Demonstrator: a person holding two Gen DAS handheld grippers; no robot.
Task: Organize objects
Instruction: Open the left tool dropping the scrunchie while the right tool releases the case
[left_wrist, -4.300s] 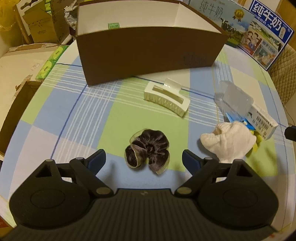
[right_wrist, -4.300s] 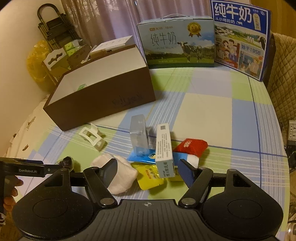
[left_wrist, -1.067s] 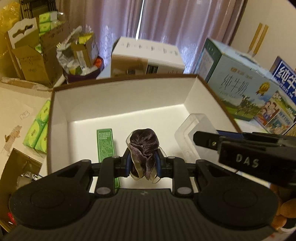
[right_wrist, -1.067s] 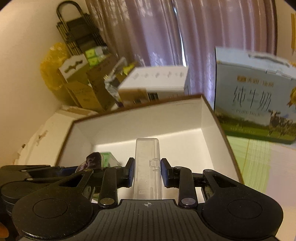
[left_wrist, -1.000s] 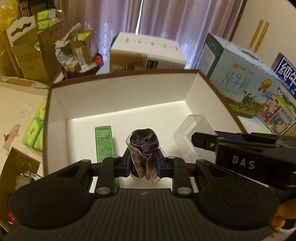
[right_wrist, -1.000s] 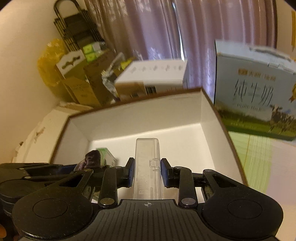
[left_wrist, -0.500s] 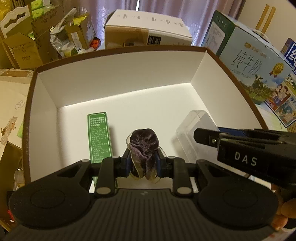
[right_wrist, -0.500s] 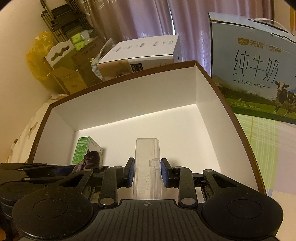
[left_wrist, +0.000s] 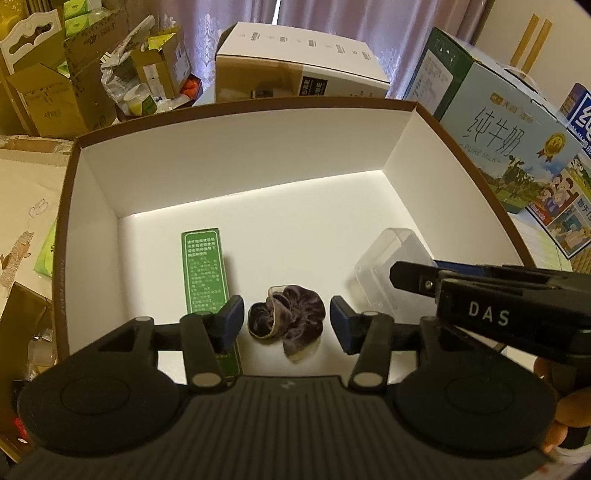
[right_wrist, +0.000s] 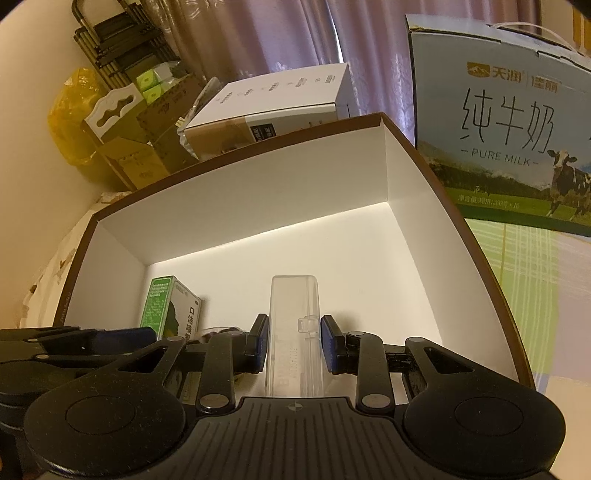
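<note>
A dark purple velvet scrunchie lies on the white floor of the brown open box. My left gripper hangs over it, jaws opening, and the blue pads stand clear of the scrunchie on both sides. A green packet lies on the floor just to the left. My right gripper is shut on a clear plastic case, held upright inside the box. In the left wrist view that case shows at the box's right side.
Milk cartons stand on the checked tablecloth right of the box. A white carton sits behind it, and cluttered cardboard boxes fill the left. A hand holds the right gripper.
My left jaws have parted and the scrunchie has dropped from them onto the box floor. Both grippers have sunk a little into the box. The right grip on the case is unchanged.
</note>
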